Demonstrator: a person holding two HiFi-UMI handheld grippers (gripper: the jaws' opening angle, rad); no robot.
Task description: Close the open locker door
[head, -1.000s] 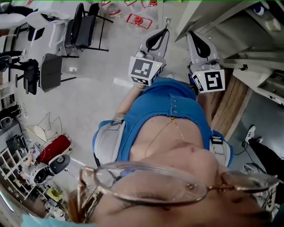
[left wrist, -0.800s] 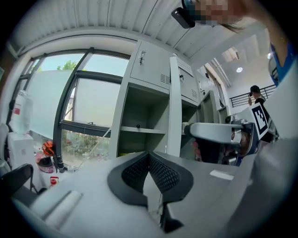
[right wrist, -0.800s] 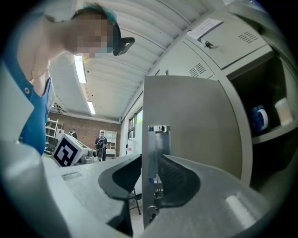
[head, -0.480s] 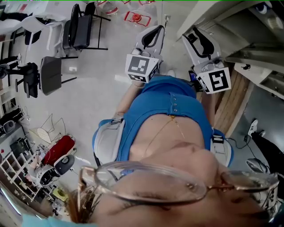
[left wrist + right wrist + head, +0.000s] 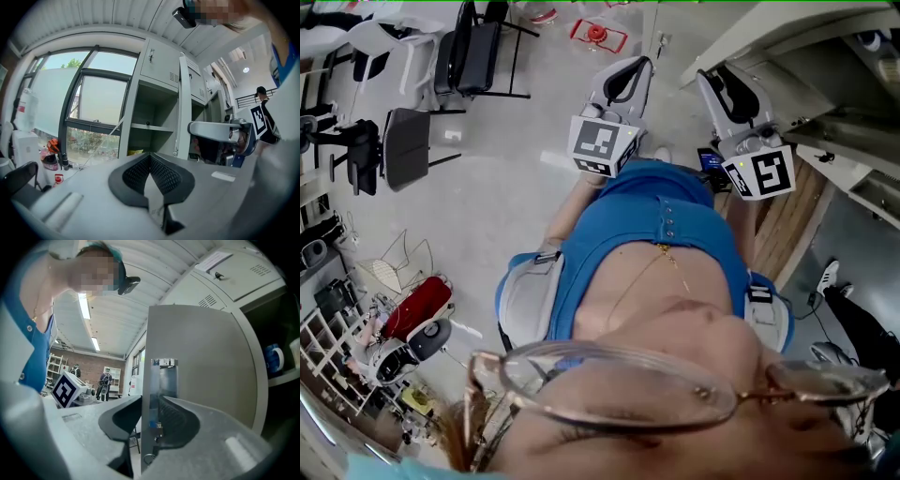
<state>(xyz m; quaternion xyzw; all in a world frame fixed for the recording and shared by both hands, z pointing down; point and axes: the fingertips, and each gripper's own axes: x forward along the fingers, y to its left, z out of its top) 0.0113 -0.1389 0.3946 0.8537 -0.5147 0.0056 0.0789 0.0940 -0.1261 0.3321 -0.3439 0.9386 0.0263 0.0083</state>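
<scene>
By grey lockers (image 5: 234, 275), right hand-held gripper (image 5: 151, 405), jaws just closing, apparently pinches locker door (image 5: 206, 362).

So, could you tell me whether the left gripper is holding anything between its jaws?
No, the left gripper shows its jaws closed together with nothing between them.

Open locker door (image 5: 201, 362) obstructs the right side. Bare floor (image 5: 487, 216) at left gives clearance up to the chairs (image 5: 478, 56).
</scene>
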